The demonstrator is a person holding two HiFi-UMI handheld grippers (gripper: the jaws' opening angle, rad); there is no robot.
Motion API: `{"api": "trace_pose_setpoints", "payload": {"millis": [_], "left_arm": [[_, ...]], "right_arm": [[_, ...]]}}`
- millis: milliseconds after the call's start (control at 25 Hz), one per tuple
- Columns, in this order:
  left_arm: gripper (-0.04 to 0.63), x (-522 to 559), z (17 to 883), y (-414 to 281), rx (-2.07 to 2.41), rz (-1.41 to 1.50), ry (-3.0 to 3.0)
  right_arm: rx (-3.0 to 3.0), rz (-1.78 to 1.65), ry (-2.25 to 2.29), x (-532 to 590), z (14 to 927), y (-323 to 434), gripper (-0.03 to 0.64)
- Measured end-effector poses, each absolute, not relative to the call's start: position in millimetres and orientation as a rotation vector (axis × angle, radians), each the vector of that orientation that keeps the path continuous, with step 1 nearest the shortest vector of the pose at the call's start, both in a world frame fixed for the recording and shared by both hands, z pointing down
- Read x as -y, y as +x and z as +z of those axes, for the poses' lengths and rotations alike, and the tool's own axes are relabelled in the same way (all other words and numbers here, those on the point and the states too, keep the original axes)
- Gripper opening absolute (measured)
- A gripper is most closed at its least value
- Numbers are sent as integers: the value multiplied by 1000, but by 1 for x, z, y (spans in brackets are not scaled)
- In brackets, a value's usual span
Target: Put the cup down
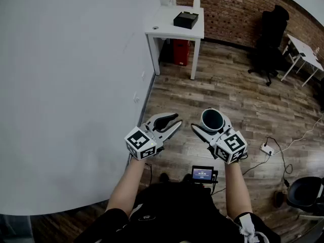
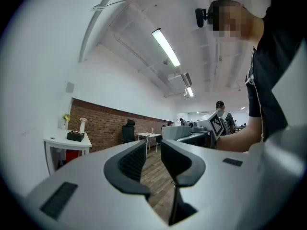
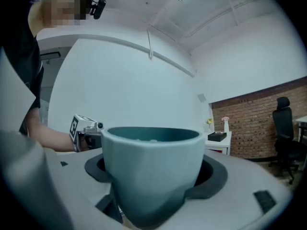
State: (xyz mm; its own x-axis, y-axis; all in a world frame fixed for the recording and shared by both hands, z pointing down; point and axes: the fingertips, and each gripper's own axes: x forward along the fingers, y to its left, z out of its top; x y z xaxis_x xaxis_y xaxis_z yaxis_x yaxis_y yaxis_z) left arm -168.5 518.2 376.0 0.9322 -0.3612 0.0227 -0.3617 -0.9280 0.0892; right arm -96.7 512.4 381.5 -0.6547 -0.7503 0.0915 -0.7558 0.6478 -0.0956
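A teal cup [image 1: 212, 119] sits upright between the jaws of my right gripper [image 1: 208, 121], held in the air over the wooden floor. In the right gripper view the cup [image 3: 151, 171] fills the middle, and the dark pads of the right gripper [image 3: 153, 176] press on both its sides. My left gripper [image 1: 178, 119] hovers to the left of the cup, close to the curved edge of the big white tabletop [image 1: 61, 85]. In the left gripper view the left gripper [image 2: 153, 157] has only a narrow gap between its jaws, with nothing in it.
A small white side table [image 1: 174, 27] with a black box [image 1: 186, 19] stands at the brick wall. A black office chair [image 1: 271, 39] is at the back right. A power strip [image 1: 266, 148] with cables lies on the floor at right. A small screen [image 1: 202, 173] sits below my hands.
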Motion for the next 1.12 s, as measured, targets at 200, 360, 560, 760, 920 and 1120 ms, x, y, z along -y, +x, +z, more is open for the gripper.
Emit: {"api": "trace_pose_setpoints", "payload": {"millis": [200,360,560,760,920,1120], "left_arm": [[104,-513,376,-171,579,14,2990],[101,-515,376,-170,575,12,2994],[100,-516,376,-170,567,9,3000],[100,-515,377,-162,564,23,2994],[100,-519,379,-152,537,38,2996],[100,-522,380,-135,514,57,2997]], "right_arm": [[2811,192,1279,-510,377,-96,405],[2815,196,1283,-513,378,-95,405],[2827,212,1292,-512,378,-96,405],[2819,207,1286,-512,377,-89,405],[2811,203,1286,-513,379,-82,405],[2794,194,1275,-513,381,-71,405]]}}
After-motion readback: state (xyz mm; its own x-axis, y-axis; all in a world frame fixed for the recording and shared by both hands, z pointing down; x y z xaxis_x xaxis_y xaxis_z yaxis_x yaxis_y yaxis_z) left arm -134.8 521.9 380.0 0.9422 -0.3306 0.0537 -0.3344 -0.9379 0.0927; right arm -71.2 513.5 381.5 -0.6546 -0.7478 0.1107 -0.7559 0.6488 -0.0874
